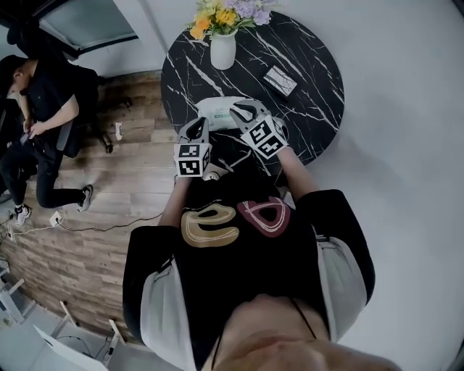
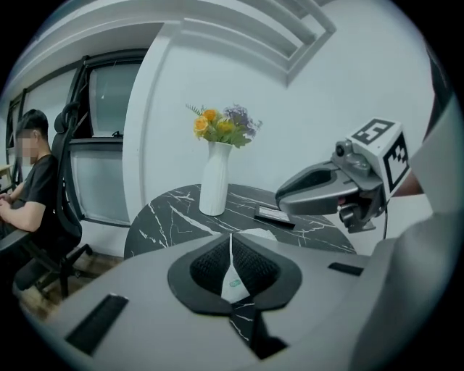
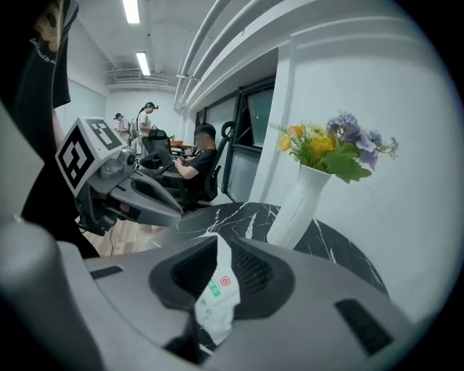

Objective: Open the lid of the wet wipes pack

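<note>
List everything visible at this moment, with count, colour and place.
table: 1, round, black marble with white veins, ahead of the person
vase: 1, white, at the table's far edge
flowers: 1 bunch, yellow, orange and purple, in the vase
wipes pack: 1, white and pale green, at the table's near edge
flat box: 1, dark with a pale top, right of the vase
floor: brown wood, left of the table
cable: 1, pale, on the floor
seated person: 1, in black, on a dark chair, far left
standing people: 2, small, far back
left gripper: 1, grey, fingers together, near the pack
right gripper: 1, grey, fingers apart, over the pack
</note>
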